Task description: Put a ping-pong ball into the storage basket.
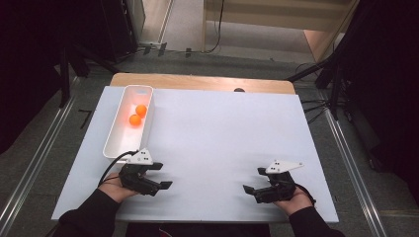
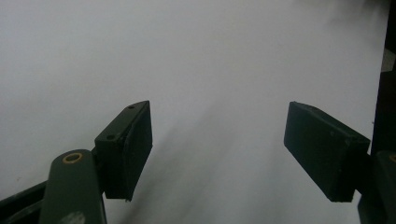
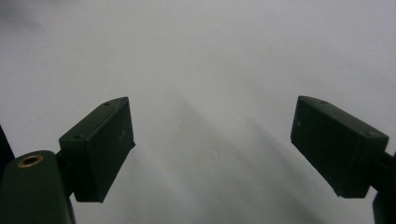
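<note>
Two balls (image 1: 135, 120) in bin (image 1: 116, 140); fingers apart.

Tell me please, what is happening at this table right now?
A person sits at a table covered by a white sheet and holds a claw in each hand. The left claw and the right claw both rest near the person's edge, open and empty, pointing toward each other. A white bin stands at the left side, just beyond the left claw, with two orange balls inside it at its far end. Nothing is being gripped at this moment.
</note>
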`<state>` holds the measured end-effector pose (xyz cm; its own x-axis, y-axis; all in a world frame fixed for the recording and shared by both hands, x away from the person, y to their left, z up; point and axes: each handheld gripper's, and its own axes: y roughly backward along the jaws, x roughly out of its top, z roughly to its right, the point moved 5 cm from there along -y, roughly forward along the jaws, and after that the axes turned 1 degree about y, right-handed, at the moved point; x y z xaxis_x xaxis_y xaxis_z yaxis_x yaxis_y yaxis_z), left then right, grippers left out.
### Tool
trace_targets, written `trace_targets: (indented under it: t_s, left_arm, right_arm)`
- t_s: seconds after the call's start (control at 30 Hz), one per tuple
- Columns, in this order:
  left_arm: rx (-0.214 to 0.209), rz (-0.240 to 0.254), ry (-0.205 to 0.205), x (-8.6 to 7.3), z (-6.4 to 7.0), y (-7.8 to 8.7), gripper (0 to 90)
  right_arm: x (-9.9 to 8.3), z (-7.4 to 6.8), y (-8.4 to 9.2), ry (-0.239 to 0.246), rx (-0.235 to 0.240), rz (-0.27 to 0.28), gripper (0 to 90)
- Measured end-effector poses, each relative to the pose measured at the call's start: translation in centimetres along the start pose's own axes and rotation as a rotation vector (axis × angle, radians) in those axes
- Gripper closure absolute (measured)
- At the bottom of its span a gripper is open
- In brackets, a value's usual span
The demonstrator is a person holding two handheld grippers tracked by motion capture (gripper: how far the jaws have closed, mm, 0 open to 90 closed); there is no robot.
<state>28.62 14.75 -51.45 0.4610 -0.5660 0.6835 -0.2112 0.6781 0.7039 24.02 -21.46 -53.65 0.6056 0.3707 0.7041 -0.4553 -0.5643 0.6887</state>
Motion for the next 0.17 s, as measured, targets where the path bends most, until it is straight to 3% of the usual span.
trace_targets:
  t_s: [0.17]
  left_arm:
    - [0.004, -0.003, 0.0, -0.09, -0.14, 0.09, 24.0]
  right_arm:
    - [0.0, 0.01, 0.0, 0.0, 0.001, -0.001, 11.8]
